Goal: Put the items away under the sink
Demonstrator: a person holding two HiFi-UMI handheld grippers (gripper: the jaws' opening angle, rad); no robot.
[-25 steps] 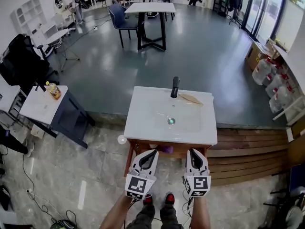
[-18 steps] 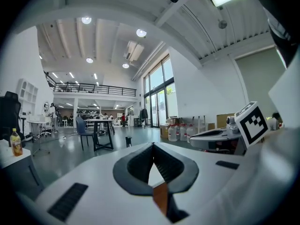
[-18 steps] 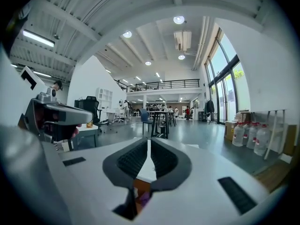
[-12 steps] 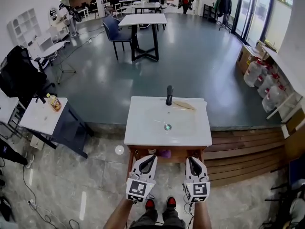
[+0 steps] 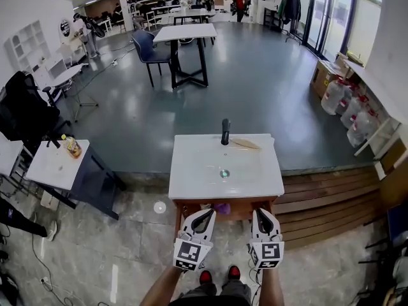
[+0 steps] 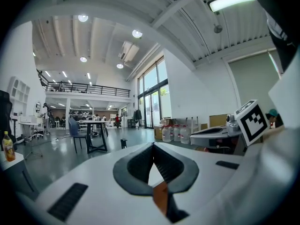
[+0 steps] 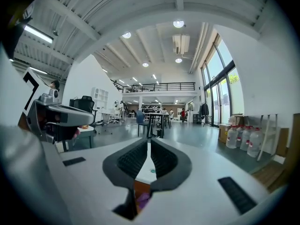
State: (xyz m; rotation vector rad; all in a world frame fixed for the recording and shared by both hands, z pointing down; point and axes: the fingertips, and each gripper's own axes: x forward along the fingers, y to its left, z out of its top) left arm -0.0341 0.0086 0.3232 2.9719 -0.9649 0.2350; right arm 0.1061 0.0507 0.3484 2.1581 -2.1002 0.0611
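Note:
A white sink [image 5: 191,177] on a wooden stand sits in front of me, with a black tap [image 5: 225,131] at its back. A light wooden item [image 5: 246,144] lies beside the tap. A purple item [image 5: 221,207] shows under the sink's front edge, and again low between the jaws in the right gripper view [image 7: 142,199]. My left gripper [image 5: 209,213] and right gripper [image 5: 260,212] hover side by side just short of the sink's front. Both point at the sink, shut and empty. The left gripper [image 6: 153,145] and the right gripper [image 7: 148,141] each have their tips together.
A small white table [image 5: 54,164] with a bottle [image 5: 71,146] stands at the left, next to a black chair. Water jugs [image 5: 347,110] line the right wall above a wooden platform [image 5: 331,199]. A white disc [image 5: 160,207] lies on the floor. My shoes [image 5: 217,276] show below.
Both grippers have risen a little in front of the sink, still shut and empty. The head view has tilted up, so more of the far room shows.

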